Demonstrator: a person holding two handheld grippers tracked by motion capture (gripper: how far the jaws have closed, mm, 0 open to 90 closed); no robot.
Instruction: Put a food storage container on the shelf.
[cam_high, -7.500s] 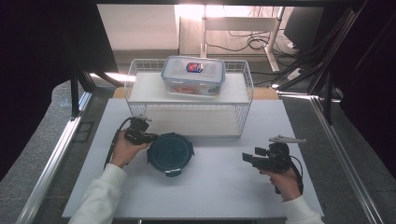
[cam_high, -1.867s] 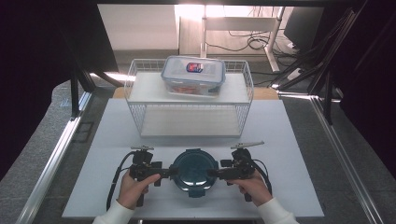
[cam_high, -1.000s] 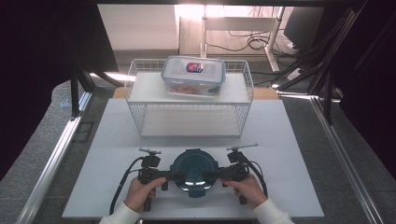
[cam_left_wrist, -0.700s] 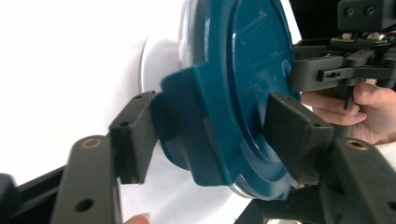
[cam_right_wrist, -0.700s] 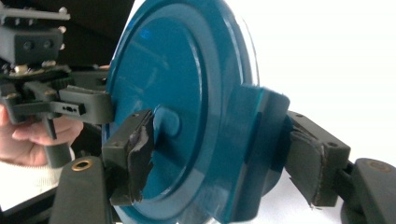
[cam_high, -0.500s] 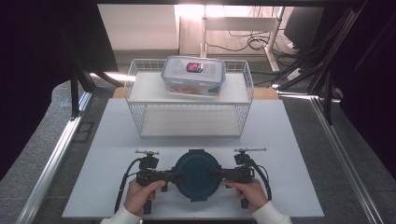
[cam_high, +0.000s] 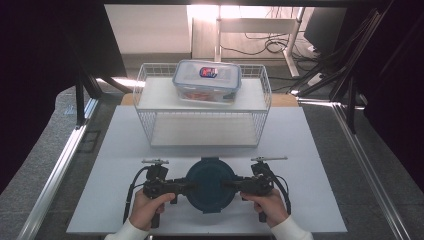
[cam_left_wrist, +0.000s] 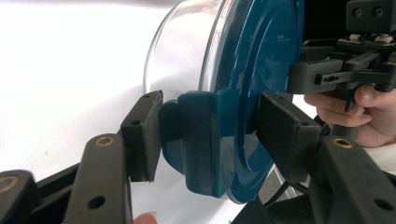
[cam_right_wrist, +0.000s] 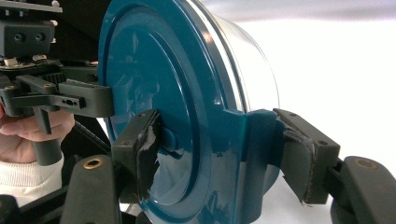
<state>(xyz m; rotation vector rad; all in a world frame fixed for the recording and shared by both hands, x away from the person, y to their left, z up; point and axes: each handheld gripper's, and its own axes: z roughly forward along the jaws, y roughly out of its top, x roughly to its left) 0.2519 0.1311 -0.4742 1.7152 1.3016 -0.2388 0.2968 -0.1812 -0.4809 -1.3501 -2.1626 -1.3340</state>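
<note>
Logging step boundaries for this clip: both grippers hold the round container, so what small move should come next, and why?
Probably lift a little higher, level. The left gripper and right gripper clamp opposite latch tabs of the round clear container with a teal lid, low over the white table; the white wire shelf rack stands ahead.

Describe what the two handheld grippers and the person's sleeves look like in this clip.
Both the left gripper and right gripper are matte black with pistol-style handles, each trailing a black cable and topped by a small grey plate. In the gripper views, the jaws are flat black arms with brass-coloured pivot rivets and blocky black pads; the right gripper's pads look frayed and worn. The person's cuffs are white.
</note>
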